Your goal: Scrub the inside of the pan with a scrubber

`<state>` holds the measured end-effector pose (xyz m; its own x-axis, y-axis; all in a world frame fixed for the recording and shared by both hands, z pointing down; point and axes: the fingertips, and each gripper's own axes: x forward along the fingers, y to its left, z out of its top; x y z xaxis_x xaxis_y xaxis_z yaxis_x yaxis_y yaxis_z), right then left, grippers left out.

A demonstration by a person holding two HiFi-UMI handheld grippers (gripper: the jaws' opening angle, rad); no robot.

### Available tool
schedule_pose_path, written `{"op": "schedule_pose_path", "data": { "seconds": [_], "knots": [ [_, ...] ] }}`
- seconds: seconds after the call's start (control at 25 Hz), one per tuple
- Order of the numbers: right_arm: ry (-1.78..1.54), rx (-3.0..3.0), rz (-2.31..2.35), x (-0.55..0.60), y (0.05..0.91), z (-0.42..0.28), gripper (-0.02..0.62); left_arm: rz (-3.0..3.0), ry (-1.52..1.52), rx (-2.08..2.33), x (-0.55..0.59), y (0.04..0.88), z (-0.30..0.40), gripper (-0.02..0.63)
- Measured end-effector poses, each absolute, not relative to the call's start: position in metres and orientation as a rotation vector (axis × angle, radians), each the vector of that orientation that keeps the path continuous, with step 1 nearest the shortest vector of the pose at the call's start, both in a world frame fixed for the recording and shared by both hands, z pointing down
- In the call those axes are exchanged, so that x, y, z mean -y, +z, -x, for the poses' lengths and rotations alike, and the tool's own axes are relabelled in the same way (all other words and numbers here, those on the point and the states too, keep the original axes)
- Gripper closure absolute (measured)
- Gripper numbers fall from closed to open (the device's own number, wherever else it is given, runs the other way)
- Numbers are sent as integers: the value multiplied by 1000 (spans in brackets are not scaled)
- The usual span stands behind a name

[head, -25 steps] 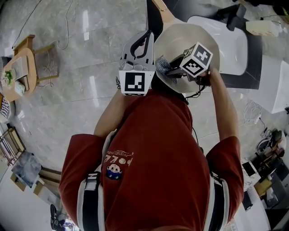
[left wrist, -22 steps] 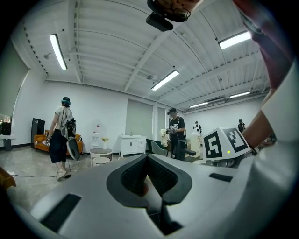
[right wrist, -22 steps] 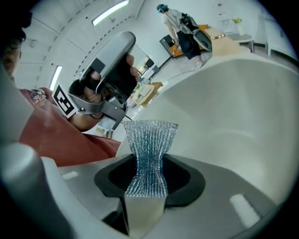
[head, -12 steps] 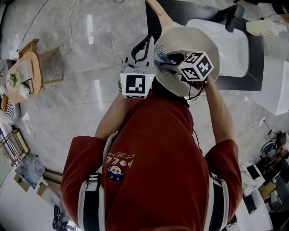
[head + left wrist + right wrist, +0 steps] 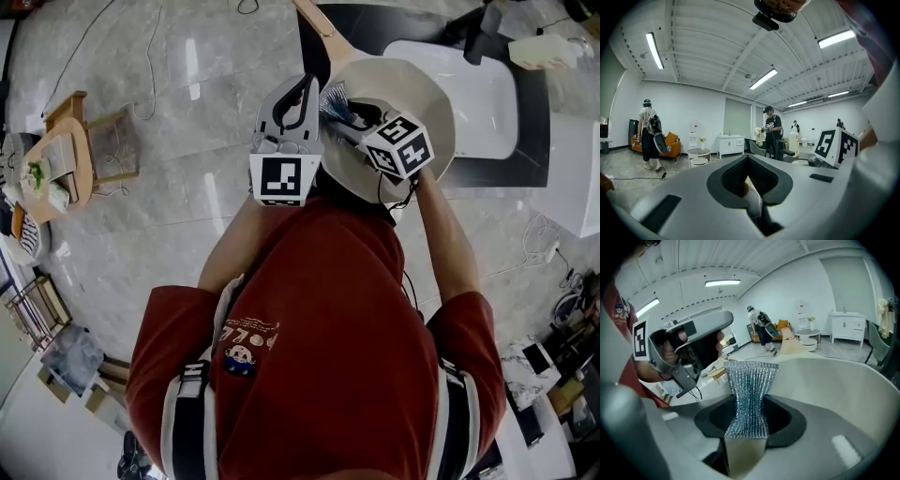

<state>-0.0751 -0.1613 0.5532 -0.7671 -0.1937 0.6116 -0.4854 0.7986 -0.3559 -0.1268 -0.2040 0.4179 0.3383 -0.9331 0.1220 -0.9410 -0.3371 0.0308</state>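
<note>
A cream pan with a wooden handle is held tilted in front of the person. My left gripper is shut on the pan near the handle base. A pale piece sits pinched between its jaws, and the contact itself is mostly hidden. My right gripper is shut on a silver mesh scrubber. The scrubber stands up from the jaws against the pan's inner wall, close to the rim. In the right gripper view, the left gripper shows beyond the rim.
A white basin sits in a dark counter behind the pan. A small round wooden table stands far left, with cables across the glossy floor. Other people stand about the room.
My right gripper has slid the scrubber across the pan's inside, up toward the rim by the handle. The left gripper and pan have barely shifted.
</note>
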Motion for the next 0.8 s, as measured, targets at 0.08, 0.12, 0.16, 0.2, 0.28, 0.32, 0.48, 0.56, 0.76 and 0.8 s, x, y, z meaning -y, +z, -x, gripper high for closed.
{"op": "schedule_pose_path", "data": {
  "seconds": [0.08, 0.12, 0.16, 0.2, 0.28, 0.32, 0.48, 0.56, 0.76, 0.8],
  "knots": [
    [689, 2421, -588, 173, 554, 71, 399, -2497, 128, 1745, 205, 417, 125, 600],
    [696, 2419, -631, 178, 555, 69, 399, -2500, 131, 1743, 205, 417, 124, 601],
    [704, 2416, -675, 184, 556, 66, 399, -2502, 134, 1740, 205, 417, 123, 601],
    [710, 2411, -722, 189, 557, 62, 399, -2505, 137, 1737, 204, 417, 122, 601],
    [711, 2398, -823, 201, 558, 55, 399, -2510, 139, 1731, 204, 417, 120, 601],
    [706, 2390, -875, 207, 558, 51, 399, -2514, 140, 1728, 204, 416, 118, 601],
    [684, 2334, -1071, 227, 557, 30, 397, -2525, 145, 1714, 204, 417, 114, 601],
    [682, 2289, -1154, 234, 560, 17, 394, -2529, 156, 1701, 203, 417, 112, 601],
    [695, 2172, -1358, 242, 562, -20, 393, -2535, 152, 1680, 202, 419, 107, 601],
    [697, 2144, -1401, 243, 563, -27, 393, -2542, 152, 1678, 201, 420, 107, 601]
  ]
}}
